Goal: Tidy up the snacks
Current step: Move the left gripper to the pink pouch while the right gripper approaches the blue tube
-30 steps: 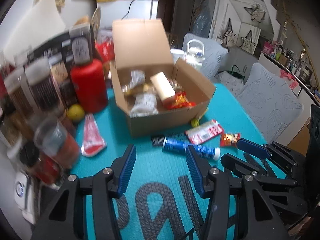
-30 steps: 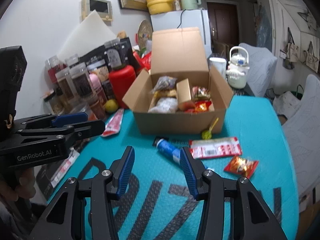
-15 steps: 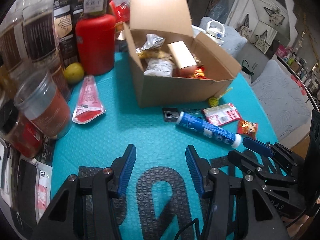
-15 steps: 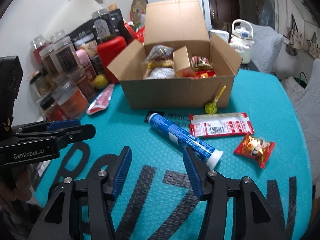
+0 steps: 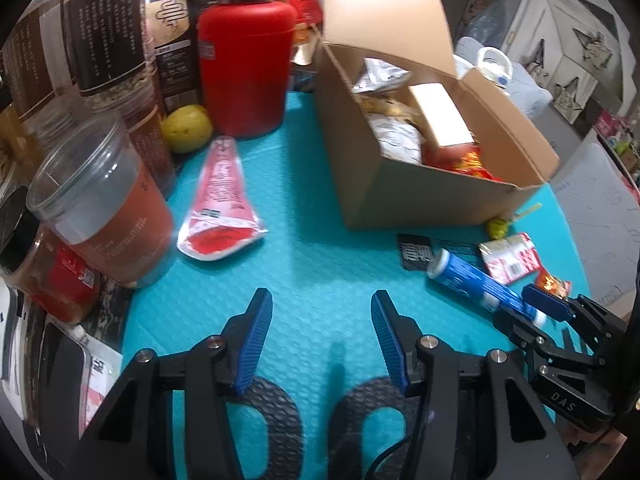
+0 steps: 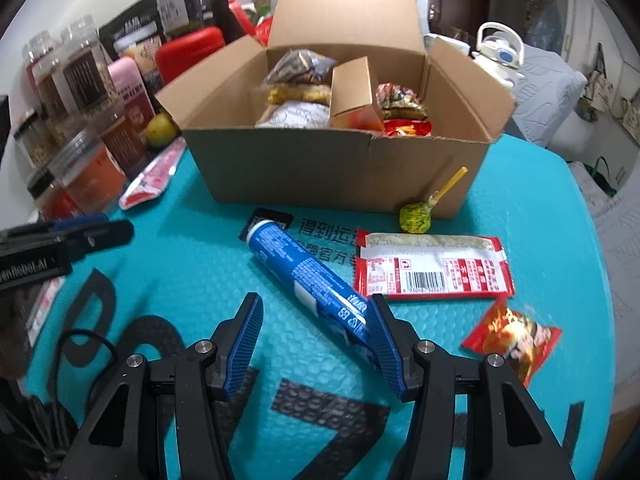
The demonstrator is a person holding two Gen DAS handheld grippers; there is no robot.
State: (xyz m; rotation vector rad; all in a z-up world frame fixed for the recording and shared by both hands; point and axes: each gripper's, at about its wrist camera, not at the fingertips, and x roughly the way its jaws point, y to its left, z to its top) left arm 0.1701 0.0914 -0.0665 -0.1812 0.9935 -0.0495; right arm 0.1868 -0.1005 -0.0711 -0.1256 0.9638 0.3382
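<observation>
Both grippers have dropped lower and closer since half a second ago. The right gripper (image 6: 314,314), jaws spread, now has the near end of the blue tube (image 6: 308,276) against its right finger; nothing is pinched. The tube lies in front of the cardboard box (image 6: 336,172), beside the red-and-white packet (image 6: 432,266). The left gripper (image 5: 322,314), also spread and empty, hovers over the teal mat (image 5: 304,252), the red pouch (image 5: 220,204) left of the box.

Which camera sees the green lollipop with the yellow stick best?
The right wrist view. There the green lollipop with the yellow stick lies whole and sharp against the brown cardboard box. In the left wrist view, the lollipop is small, blurry and near the edge.
</observation>
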